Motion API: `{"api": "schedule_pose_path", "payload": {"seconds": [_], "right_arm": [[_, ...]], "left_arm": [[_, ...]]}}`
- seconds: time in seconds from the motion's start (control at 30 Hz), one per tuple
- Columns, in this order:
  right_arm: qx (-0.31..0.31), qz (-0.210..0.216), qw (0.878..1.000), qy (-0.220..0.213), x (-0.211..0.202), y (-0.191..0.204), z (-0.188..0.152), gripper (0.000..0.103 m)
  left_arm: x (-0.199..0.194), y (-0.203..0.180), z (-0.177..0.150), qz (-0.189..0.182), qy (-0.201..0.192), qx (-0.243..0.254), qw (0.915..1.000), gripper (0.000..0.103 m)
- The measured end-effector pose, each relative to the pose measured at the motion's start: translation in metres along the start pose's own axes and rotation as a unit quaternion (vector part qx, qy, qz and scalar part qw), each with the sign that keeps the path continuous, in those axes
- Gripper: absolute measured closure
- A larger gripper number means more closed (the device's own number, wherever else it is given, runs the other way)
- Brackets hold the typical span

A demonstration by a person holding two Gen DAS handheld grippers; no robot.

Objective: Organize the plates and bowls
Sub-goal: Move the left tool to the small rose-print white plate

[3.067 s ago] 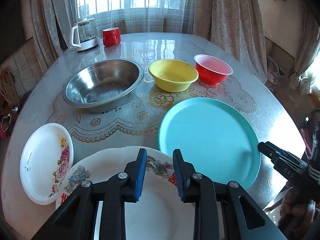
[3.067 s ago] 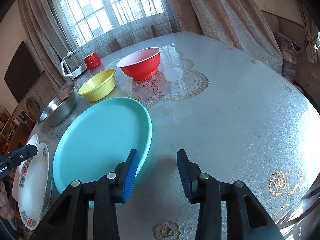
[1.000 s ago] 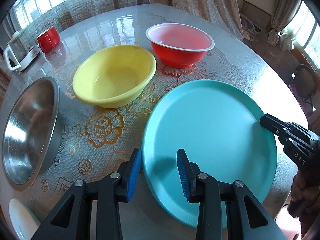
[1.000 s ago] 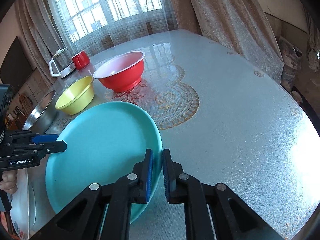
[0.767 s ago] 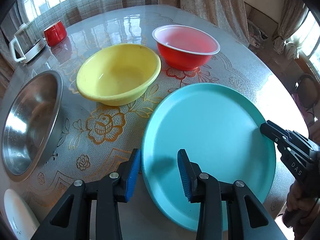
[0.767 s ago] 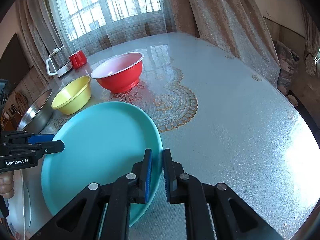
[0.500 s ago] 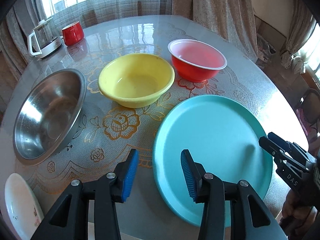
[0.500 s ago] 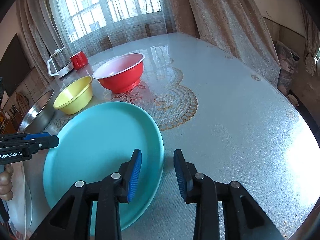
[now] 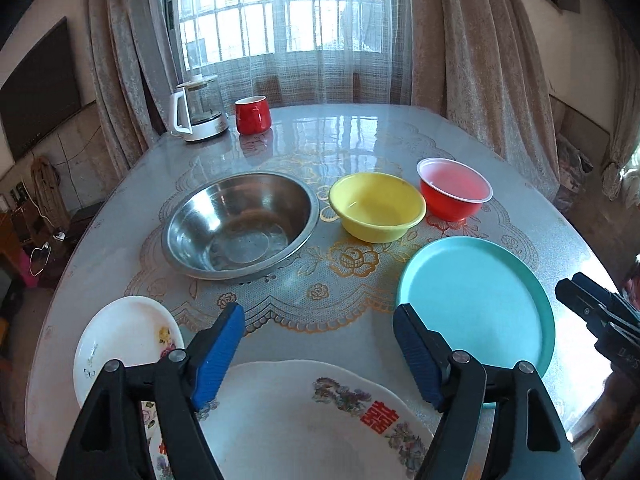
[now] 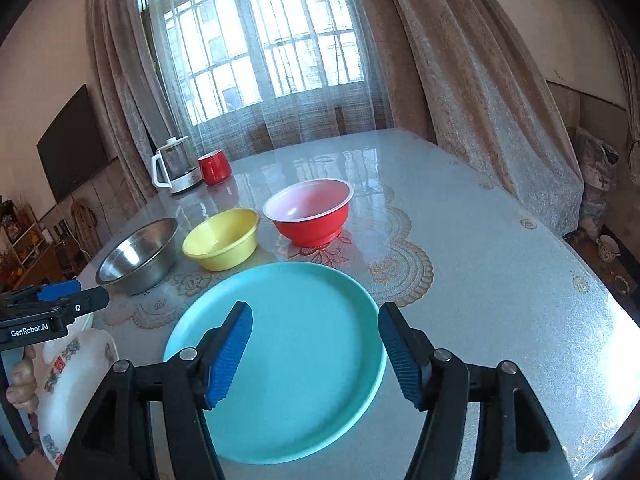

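Observation:
A teal plate (image 9: 476, 300) (image 10: 292, 356) lies flat on the table at the near right. Behind it stand a red bowl (image 9: 454, 190) (image 10: 310, 214), a yellow bowl (image 9: 376, 210) (image 10: 222, 238) and a steel bowl (image 9: 240, 224) (image 10: 138, 254) in a row. A large white decorated plate (image 9: 304, 424) (image 10: 68, 384) and a small white floral plate (image 9: 124, 340) lie at the near left. My left gripper (image 9: 320, 354) is open and empty above the large white plate. My right gripper (image 10: 316, 356) is open and empty above the teal plate.
A glass kettle (image 9: 198, 110) (image 10: 176, 170) and a red mug (image 9: 252, 115) (image 10: 214, 168) stand at the table's far edge by the curtained window. The round table (image 10: 500, 264) has a lace mat under glass. Its right half is bare.
My right gripper let go of the teal plate's rim and opened wide. Both grippers pulled back and up from the teal plate. The left gripper opened wider and is over the white plate.

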State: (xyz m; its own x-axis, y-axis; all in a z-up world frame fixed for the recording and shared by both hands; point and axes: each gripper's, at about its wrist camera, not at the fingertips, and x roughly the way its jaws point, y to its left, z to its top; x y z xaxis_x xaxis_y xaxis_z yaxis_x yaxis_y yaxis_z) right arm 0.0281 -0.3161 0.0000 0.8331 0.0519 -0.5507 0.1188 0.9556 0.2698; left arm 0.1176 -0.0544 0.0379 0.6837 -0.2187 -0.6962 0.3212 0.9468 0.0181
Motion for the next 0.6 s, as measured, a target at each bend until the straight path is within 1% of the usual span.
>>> {"api": "schedule_pose_path", "payload": {"seconds": [0.03,0.07,0.17,0.27,0.3,0.37,0.47,0.53,0.6], "right_arm": [[0.004,0.013,1.0,0.009,0.002,0.003,0.0,0.036],[0.006,0.026,0.999,0.017,0.004,0.007,-0.001,0.036],[-0.005,0.067,0.997,0.042,0.008,0.025,0.0,0.036],[-0.024,0.103,0.992,0.062,0.013,0.049,0.001,0.036],[-0.031,0.116,0.99,0.07,0.014,0.058,0.001,0.036],[-0.039,0.154,0.983,0.09,0.019,0.077,0.003,0.036],[-0.046,0.205,0.97,0.121,0.029,0.105,0.005,0.036],[-0.048,0.239,0.958,0.15,0.038,0.126,0.004,0.036],[-0.043,0.278,0.942,0.181,0.048,0.148,0.002,0.036]], "left_arm": [[-0.005,0.007,-0.004,0.005,-0.004,-0.008,1.0,0.017],[-0.01,0.015,-0.008,0.012,-0.009,-0.015,0.9998,0.014],[-0.023,0.038,-0.017,0.038,-0.02,-0.032,0.9986,0.013],[-0.035,0.066,-0.029,0.065,-0.031,-0.05,0.9961,0.006],[-0.038,0.075,-0.034,0.074,-0.032,-0.055,0.9952,0.005],[-0.041,0.097,-0.044,0.089,-0.029,-0.07,0.9931,0.005],[-0.048,0.136,-0.06,0.108,-0.026,-0.114,0.9873,0.005],[-0.053,0.162,-0.07,0.113,-0.023,-0.15,0.982,0.005],[-0.057,0.182,-0.08,0.116,-0.026,-0.18,0.9764,0.006]]}}
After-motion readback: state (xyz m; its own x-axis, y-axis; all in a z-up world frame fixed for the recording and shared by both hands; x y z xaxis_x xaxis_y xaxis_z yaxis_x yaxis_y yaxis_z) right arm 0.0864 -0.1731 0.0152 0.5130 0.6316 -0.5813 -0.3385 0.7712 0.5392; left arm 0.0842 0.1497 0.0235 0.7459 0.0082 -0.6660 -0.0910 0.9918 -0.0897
